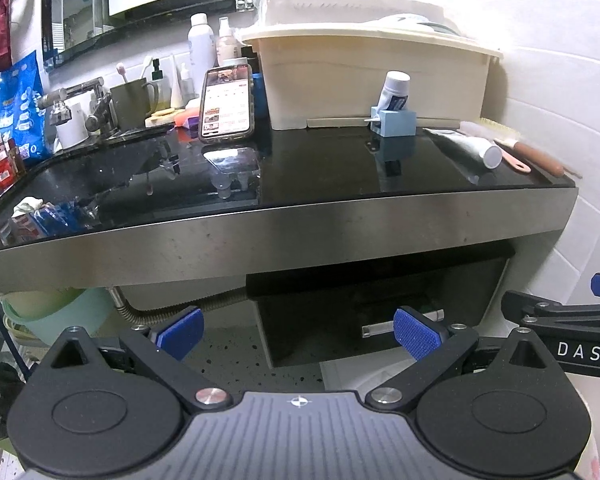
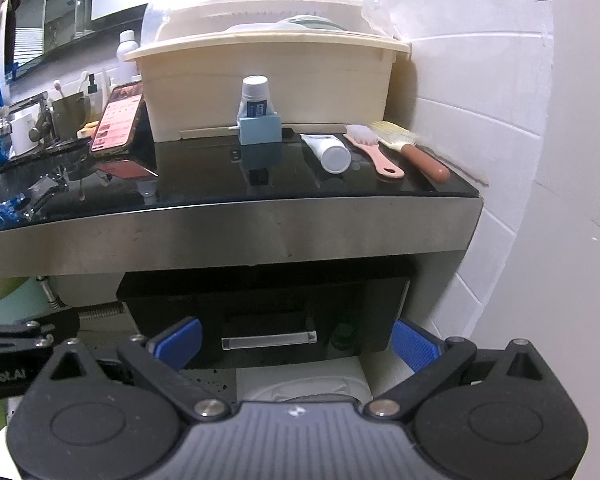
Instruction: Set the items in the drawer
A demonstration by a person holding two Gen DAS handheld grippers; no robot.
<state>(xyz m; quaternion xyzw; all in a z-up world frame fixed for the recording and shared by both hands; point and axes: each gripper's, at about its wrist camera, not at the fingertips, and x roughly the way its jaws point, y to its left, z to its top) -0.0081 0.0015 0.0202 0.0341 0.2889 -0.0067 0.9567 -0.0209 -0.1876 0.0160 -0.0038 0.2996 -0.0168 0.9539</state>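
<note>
Two blue-padded fingers of the left gripper (image 1: 298, 334) stand wide apart with nothing between them, low before the black drawer (image 1: 376, 312) under the surface (image 1: 320, 168); its right finger covers part of the clear drawer handle (image 1: 380, 328), and the drawer looks shut. On the surface's right end lie one white tube (image 1: 466, 146), one pink brush (image 1: 510, 156) and one brown-handled brush (image 1: 540, 160), its bristles mostly hidden behind the tube. The right gripper (image 1: 568, 320) is cut off at the frame edge. From the right wrist, the right gripper (image 2: 296, 344) is likewise spread wide and empty, framing the whole drawer handle (image 2: 269, 339). One upended toothpaste sits in a blue dispenser (image 2: 260, 130), beside one leaning phone (image 2: 118, 120); something green inside the dark drawer front is too dim to identify.
</note>
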